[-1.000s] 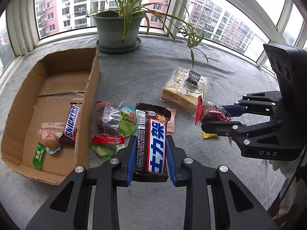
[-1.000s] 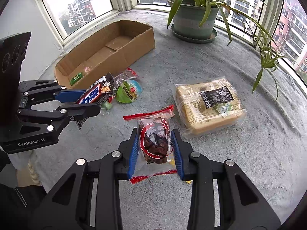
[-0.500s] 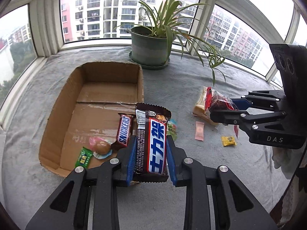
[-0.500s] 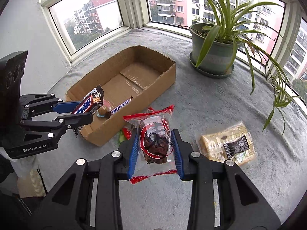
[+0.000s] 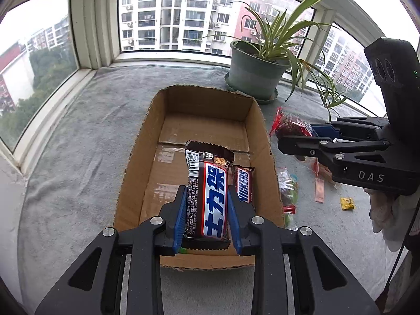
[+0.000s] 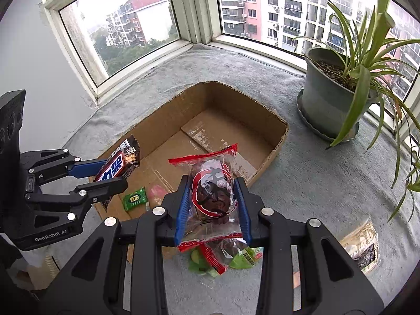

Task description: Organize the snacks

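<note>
My left gripper is shut on a brown Snickers bar and holds it above the near end of the open cardboard box. It also shows in the right wrist view. My right gripper is shut on a clear red-edged packet with a dark cake, above the box's right wall. In the left wrist view it hangs just right of the box. Another Snickers bar lies in the box, with a green sachet and a pink sweet.
A potted spider plant stands behind the box by the window. Loose snacks lie on the grey cloth right of the box: green and red packets, a pink strip, a yellow sweet and a bread pack.
Both grippers have carried their snacks left and toward the box: the Snickers bar now hangs over the box's near end, and the cake packet is at its right wall.
</note>
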Tool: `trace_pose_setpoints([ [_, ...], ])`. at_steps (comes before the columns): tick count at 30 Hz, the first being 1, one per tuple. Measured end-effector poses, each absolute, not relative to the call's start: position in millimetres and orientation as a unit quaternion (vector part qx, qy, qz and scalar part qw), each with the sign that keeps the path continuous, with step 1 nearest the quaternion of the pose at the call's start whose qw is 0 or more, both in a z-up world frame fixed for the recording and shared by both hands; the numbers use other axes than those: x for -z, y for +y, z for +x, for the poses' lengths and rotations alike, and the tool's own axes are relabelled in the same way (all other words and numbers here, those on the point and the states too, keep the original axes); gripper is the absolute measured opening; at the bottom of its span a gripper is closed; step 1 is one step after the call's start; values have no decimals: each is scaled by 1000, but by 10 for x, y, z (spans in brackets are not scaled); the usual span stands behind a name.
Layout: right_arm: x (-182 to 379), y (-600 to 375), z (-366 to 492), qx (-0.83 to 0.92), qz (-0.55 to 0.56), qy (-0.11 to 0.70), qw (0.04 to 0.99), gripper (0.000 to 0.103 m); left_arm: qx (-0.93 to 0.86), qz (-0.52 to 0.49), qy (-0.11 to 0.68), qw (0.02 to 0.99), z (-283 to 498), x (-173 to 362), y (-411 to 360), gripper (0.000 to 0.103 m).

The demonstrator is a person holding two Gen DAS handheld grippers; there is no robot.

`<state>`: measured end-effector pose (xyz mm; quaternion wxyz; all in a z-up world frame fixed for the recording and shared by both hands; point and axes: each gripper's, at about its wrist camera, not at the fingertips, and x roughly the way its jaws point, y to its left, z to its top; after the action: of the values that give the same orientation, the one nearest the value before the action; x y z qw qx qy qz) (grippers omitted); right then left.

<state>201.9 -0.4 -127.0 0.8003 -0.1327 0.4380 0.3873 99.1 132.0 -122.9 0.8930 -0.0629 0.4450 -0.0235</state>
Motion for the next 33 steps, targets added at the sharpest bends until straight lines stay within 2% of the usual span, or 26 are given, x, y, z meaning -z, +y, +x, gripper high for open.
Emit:
trace_pose_setpoints([
  [13, 1478, 279, 2099, -385, -144, 452, 792, 35, 13, -65, 459, 886, 1080, 1388, 1517, 27],
  [14, 1477, 277, 2093, -382, -146, 450, 794, 36, 12, -65, 459, 886, 1086, 1394, 1522, 27],
  [16, 1466, 266, 2092, -378, -145, 447, 797, 46, 12, -65, 461, 885, 1095, 1400, 1527, 28],
  [17, 1452, 251, 2096, -375, -143, 445, 800, 55, 9, -66, 462, 884, 1098, 1402, 1528, 29],
  [18, 1438, 231, 2097, -373, -140, 443, 803, 58, 6, -67, 462, 885, 1098, 1399, 1532, 31],
  [33, 1150, -467, 1945, -354, -117, 436, 819, 58, 6, -82, 439, 895, 946, 1212, 1418, 32],
])
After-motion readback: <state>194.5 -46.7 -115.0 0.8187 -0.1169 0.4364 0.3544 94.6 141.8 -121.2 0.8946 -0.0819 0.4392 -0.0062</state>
